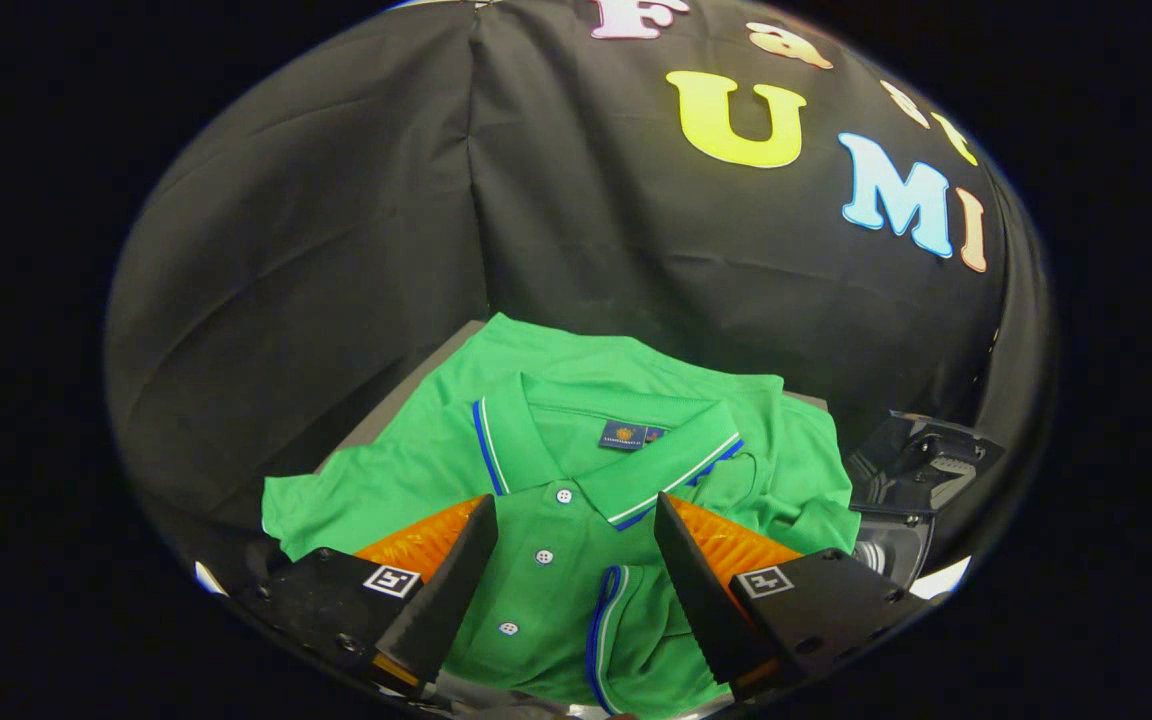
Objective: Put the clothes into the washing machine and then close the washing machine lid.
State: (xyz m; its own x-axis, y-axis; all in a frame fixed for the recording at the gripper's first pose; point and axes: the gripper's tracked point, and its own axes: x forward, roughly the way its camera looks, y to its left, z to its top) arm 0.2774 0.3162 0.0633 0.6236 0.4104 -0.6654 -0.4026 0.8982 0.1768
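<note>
A green polo shirt (pixel 576 470) with a blue and white striped collar lies loosely folded on a grey surface (pixel 391 410). My gripper (pixel 576 515) hangs open right over its buttoned placket, one finger on each side of the button row. The fingertips sit just below the collar, and I cannot tell whether they touch the cloth. A dark, shiny part of the washing machine (pixel 921 465) shows just beyond the shirt's right sleeve, with a round metal piece (pixel 876 555) under it.
The booth's black cloth wall rises close behind the shirt and wraps around on both sides. The grey surface ends at an edge a little to the left of the shirt.
</note>
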